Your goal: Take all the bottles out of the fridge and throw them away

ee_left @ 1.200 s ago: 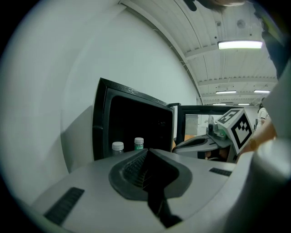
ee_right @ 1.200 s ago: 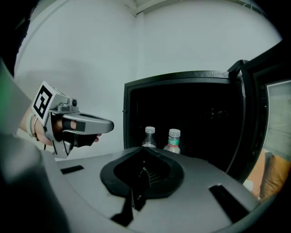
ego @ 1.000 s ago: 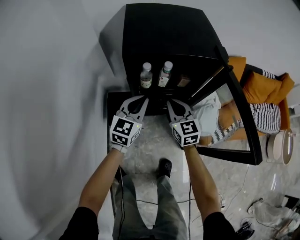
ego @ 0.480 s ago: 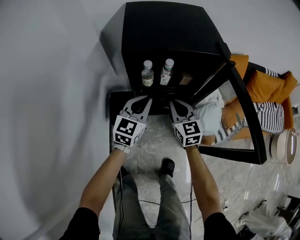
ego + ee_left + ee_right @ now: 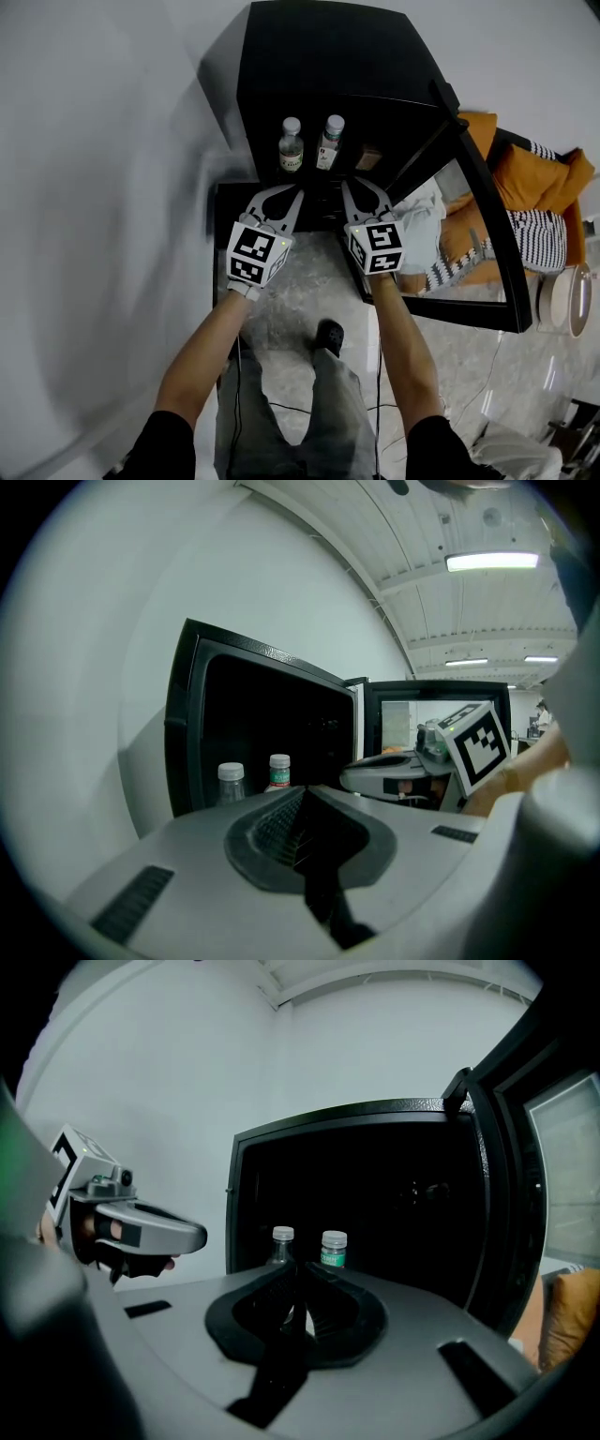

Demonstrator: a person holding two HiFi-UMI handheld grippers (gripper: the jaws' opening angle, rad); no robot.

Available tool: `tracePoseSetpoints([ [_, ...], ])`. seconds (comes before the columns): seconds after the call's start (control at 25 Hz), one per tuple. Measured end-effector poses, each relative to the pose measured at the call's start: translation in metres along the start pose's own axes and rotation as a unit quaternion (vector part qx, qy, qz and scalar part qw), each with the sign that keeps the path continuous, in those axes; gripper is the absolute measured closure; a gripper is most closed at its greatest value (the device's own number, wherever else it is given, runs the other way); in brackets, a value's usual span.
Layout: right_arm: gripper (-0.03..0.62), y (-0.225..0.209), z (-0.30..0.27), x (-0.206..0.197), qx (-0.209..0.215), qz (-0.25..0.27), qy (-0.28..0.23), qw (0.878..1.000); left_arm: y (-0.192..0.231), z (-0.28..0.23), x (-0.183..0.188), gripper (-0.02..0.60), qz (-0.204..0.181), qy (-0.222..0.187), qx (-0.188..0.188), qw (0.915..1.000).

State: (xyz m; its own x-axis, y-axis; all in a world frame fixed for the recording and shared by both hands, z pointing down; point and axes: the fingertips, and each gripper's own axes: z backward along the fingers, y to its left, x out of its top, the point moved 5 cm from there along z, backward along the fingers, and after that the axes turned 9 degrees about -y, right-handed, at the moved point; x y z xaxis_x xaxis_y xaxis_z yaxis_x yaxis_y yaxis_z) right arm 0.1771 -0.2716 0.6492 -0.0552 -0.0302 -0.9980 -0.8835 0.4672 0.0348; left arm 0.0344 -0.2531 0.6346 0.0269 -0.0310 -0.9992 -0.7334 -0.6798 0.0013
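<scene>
Clear and upright at the fridge's (image 5: pixel 328 56) front edge, the left bottle (image 5: pixel 291 150) stands just beyond the closed, empty left hand-held gripper (image 5: pixel 296 195), the right bottle (image 5: pixel 330 145) beyond the closed right hand-held gripper (image 5: pixel 349 187).

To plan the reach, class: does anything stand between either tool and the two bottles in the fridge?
Nothing visible does. The door is swung open rightward; the left tool and right tool, both shut, face the left bottle and right bottle across open air.
</scene>
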Motion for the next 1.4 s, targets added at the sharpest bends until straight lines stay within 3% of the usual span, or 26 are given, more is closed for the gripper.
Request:
tracePoseSetpoints([
  [0.4, 0.386, -0.028, -0.060, -0.012, 0.003, -0.002, -0.005, 1.000, 0.006, -0.020, -0.006, 0.575, -0.014, 0.003, 0.032, 0.9994],
  [0.6, 0.323, -0.040, -0.096, -0.023, 0.002, 0.009, 0.001, 1.000, 0.012, -0.031, -0.013, 0.575, -0.021, 0.003, 0.045, 0.9988],
  [1.2, 0.321, -0.054, -0.143, -0.030, 0.008, -0.005, 0.001, 1.000, 0.024, -0.037, -0.015, 0.575, -0.022, 0.006, 0.087, 0.9960],
  [1.24, 0.327, -0.054, -0.143, -0.030, 0.007, -0.003, 0.000, 1.000, 0.025, -0.037, -0.015, 0.575, -0.022, 0.006, 0.089, 0.9958],
  [1.28, 0.382, -0.053, -0.143, -0.030, 0.007, -0.001, -0.001, 1.000, 0.025, -0.036, -0.015, 0.575, -0.021, 0.006, 0.091, 0.9957],
  [1.4, 0.387, -0.049, -0.140, -0.029, 0.012, 0.006, -0.002, 1.000, 0.026, -0.033, -0.014, 0.575, -0.019, 0.005, 0.093, 0.9955],
])
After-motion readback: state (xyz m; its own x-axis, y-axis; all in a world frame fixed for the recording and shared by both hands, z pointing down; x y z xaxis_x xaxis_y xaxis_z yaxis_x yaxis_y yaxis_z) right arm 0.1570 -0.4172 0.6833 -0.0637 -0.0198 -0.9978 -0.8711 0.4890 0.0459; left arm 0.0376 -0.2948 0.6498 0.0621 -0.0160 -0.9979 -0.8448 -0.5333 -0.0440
